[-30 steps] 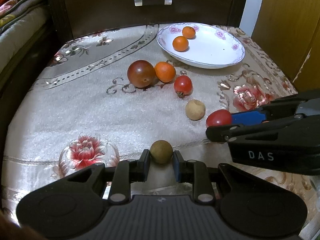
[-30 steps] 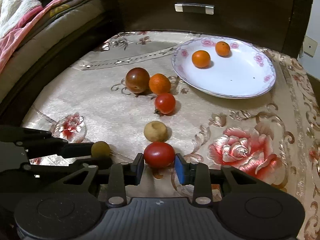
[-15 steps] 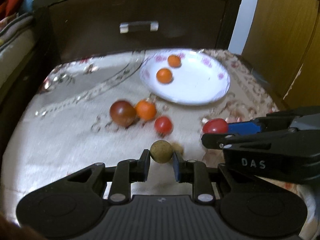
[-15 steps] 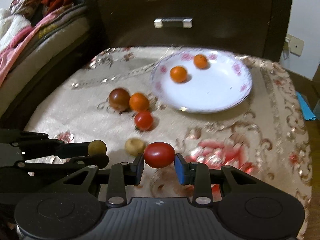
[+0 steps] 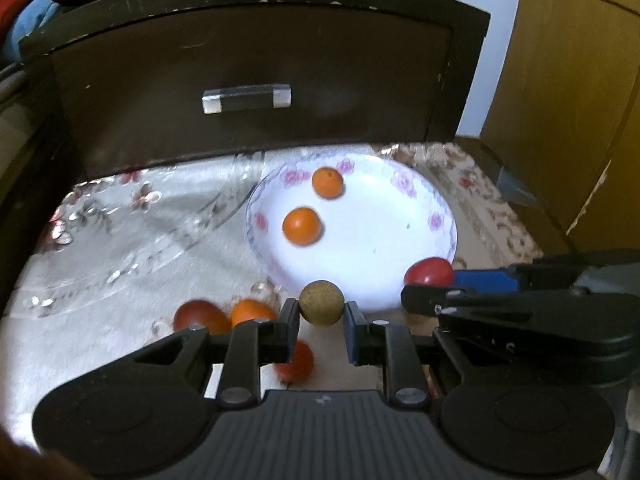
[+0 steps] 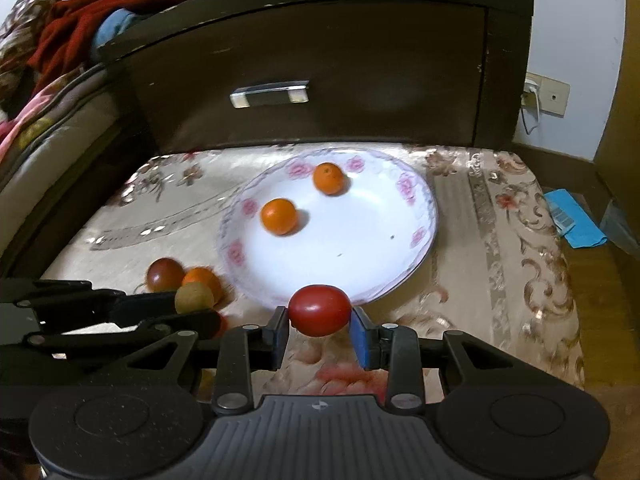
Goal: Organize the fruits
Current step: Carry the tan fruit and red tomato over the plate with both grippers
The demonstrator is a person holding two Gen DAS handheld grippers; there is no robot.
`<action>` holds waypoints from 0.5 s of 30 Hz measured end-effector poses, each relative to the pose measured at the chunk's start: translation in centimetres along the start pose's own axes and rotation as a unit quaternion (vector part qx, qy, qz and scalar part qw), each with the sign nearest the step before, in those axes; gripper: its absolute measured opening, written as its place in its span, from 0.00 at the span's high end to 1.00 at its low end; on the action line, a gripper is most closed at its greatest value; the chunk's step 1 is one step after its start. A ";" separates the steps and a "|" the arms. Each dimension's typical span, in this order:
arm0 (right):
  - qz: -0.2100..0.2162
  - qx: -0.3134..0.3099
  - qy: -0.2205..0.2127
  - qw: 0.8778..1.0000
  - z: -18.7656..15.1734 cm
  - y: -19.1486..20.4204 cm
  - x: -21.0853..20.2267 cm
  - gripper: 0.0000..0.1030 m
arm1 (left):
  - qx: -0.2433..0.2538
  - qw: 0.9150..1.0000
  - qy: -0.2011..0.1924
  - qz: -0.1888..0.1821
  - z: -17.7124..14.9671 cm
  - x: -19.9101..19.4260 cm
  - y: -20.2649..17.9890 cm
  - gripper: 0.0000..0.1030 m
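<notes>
Floral cloth (image 6: 500, 264) w/ plate (image 6: 400, 276); left hand-held gripper (image 5: 322, 314) clamps longan (image 5: 321, 303), right (image 6: 320, 328) tomato (image 6: 319, 310).

dark nightstand (image 6: 320, 80) behind | red blanket (image 6: 76, 16) on bed | blue packet (image 6: 572, 218) on floor

The plate (image 6: 416, 240) looks like glossy white glazed ceramic, and the cloth (image 6: 500, 264) under it is shiny woven fabric. The red tomato (image 6: 319, 310) has smooth, gleaming skin; the tan fruit (image 5: 321, 303) is matt and rough. The dark wooden drawer (image 6: 360, 80) carries a polished metal handle (image 6: 270, 94)
</notes>
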State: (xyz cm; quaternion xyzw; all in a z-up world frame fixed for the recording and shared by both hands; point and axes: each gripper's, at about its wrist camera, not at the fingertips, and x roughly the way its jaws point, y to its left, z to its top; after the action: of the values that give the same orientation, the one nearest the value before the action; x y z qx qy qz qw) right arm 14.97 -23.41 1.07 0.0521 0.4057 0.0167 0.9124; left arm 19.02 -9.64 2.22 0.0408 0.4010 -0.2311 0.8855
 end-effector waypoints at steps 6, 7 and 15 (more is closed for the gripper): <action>-0.009 0.005 -0.009 1.000 1.0 -1.0 0.7 0.73 | 0.002 1.000 0.001 -0.003 0.9 1.7 -0.6 0.70; -0.013 0.001 -0.014 1.000 1.1 -1.2 0.7 0.73 | 0.001 1.000 0.000 -0.002 1.0 1.9 -0.6 0.70; -0.024 -0.006 -0.023 0.999 2.0 -1.9 1.6 0.72 | -0.012 1.000 0.008 0.005 1.3 3.0 -0.2 0.70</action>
State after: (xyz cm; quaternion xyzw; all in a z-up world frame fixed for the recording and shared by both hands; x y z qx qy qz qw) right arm 17.55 -25.34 1.01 0.0375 0.3853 -0.0038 0.9220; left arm 21.52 -11.29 0.95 0.0342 0.4106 -0.2216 0.8838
